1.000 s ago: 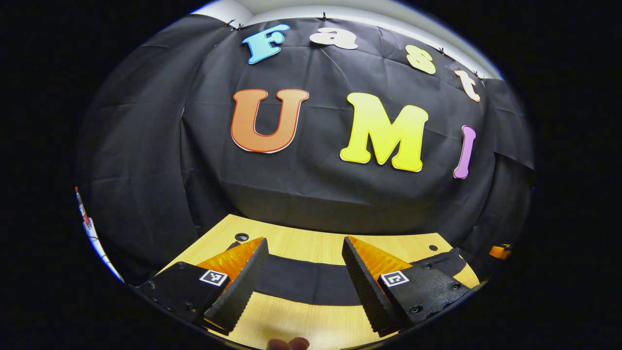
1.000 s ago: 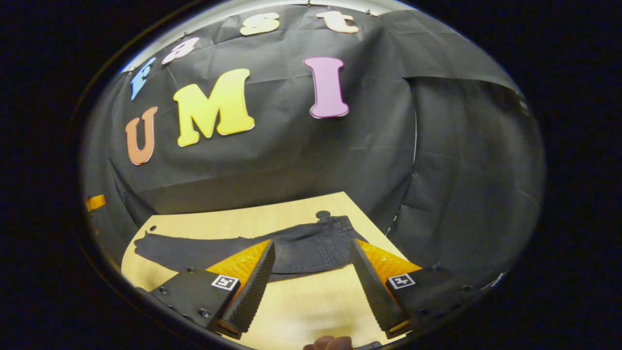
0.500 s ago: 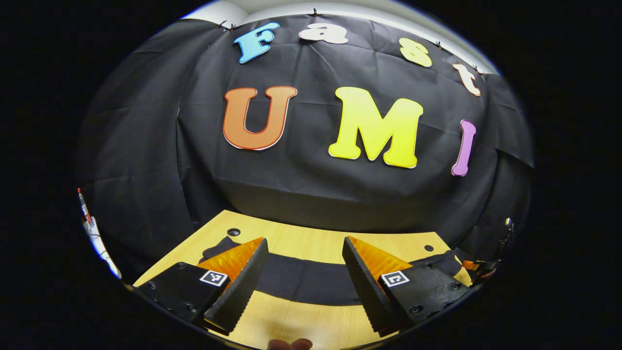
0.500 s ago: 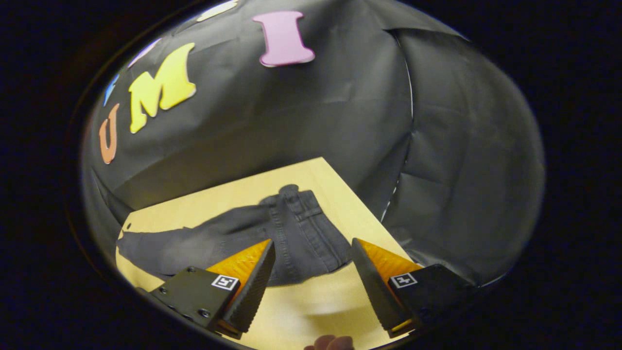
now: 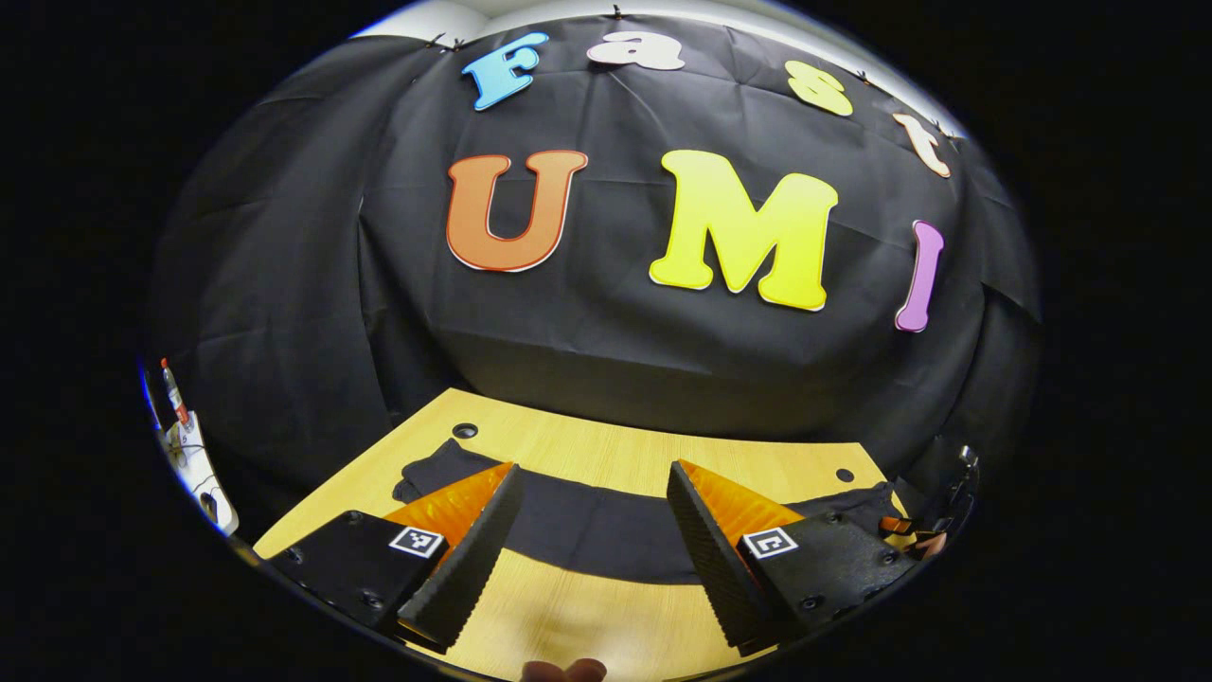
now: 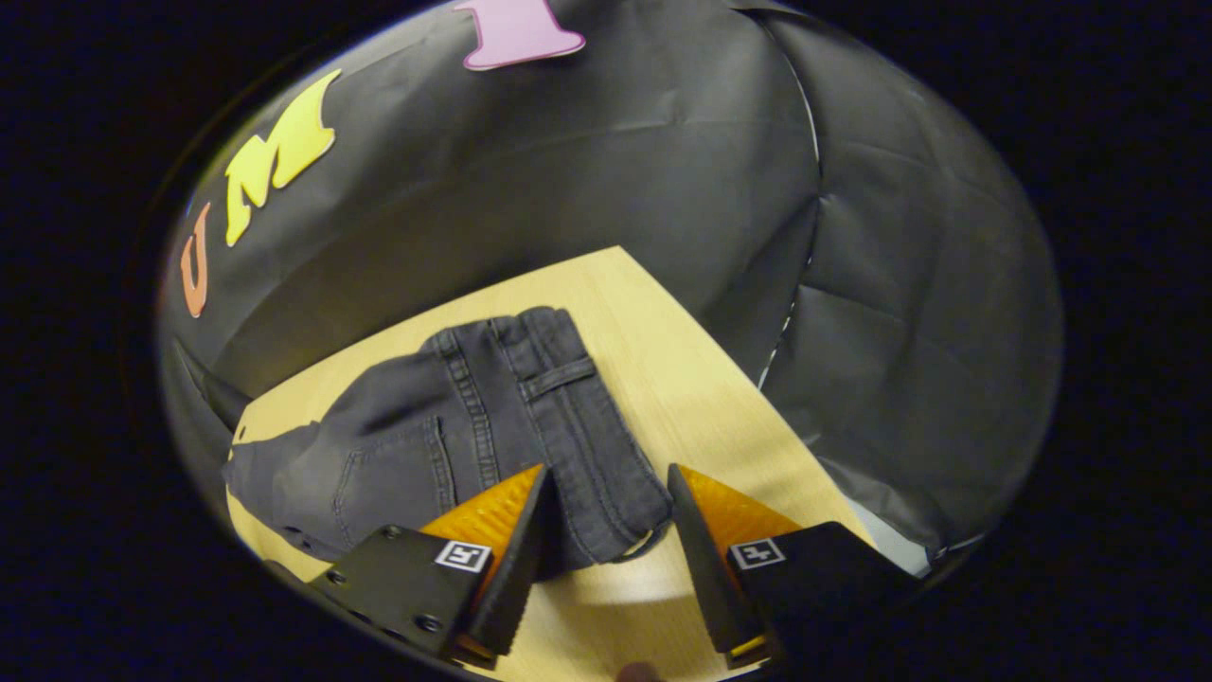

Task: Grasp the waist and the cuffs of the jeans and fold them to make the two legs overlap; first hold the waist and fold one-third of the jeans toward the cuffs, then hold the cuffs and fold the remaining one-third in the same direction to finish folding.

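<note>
Two grippers, jaws released | dark denim jeans (image 6: 492, 417) flat | smooth wooden table (image 5: 606, 455)

Jeans (image 6: 492, 417): dark charcoal denim, faded grey along the seams, with lighter stitching lines at the waistband and pocket. In the left gripper view the jeans (image 5: 587, 530) read as plain black. Tabletop (image 6: 691, 379): light yellowish wood with fine straight grain; a small dark round hole (image 5: 465, 430) near its far corner. Booth wall (image 6: 900, 332): black creased cloth
</note>
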Motion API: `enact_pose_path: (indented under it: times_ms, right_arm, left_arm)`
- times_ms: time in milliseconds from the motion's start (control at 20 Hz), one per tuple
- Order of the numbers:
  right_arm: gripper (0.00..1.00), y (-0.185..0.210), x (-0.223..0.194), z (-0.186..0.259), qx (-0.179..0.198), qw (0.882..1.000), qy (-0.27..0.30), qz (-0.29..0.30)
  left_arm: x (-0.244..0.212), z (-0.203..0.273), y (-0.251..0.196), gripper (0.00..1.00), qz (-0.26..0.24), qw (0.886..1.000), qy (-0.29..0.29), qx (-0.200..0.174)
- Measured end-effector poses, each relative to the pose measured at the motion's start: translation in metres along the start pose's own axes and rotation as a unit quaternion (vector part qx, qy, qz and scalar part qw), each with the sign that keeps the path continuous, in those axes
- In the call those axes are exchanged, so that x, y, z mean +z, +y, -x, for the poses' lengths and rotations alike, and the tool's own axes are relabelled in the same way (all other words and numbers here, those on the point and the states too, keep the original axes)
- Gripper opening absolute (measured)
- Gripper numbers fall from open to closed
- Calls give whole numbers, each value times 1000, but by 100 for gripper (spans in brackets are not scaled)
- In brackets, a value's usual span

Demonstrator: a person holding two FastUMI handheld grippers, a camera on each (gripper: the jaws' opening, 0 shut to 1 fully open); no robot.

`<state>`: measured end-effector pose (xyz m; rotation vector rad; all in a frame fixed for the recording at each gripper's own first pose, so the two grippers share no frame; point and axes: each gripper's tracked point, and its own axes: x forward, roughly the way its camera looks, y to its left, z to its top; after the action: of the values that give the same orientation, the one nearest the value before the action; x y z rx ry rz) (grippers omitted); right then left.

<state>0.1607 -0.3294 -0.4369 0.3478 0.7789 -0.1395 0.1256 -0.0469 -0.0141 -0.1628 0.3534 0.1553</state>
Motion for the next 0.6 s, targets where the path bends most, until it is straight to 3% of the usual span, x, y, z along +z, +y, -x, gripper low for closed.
enact_pose_path:
  times_ms: [50, 200, 300, 450, 500, 550, 600]
  right_arm:
    - [73, 8, -6, -3, 14, 1000, 14, -4]
    - [30, 16, -4, 3, 14, 999, 23, -17]
    - [19, 16, -4, 6, 1, 1000, 30, 5]
    - [13, 18, 9, 21, -9, 999, 25, 20]
    - [3, 21, 14, 29, -9, 1000, 23, 15]
    - [6, 24, 17, 37, -11, 1000, 19, 16]
    - [2, 28, 22, 51, -10, 1000, 15, 20]
  left_arm:
    - [-1, 0, 2, 99, 1, 1000, 1, 2]
    - [1, -1, 9, 99, 5, 1000, 0, 8]
    - [2, 0, 14, 99, 14, 1000, -2, 11]
    - [0, 3, 27, 99, 26, 1000, -3, 13]
    - [-1, 3, 31, 99, 29, 999, -5, 14]
    - [-1, 4, 36, 99, 30, 999, -7, 17]
    - [0, 7, 42, 99, 30, 999, -11, 19]
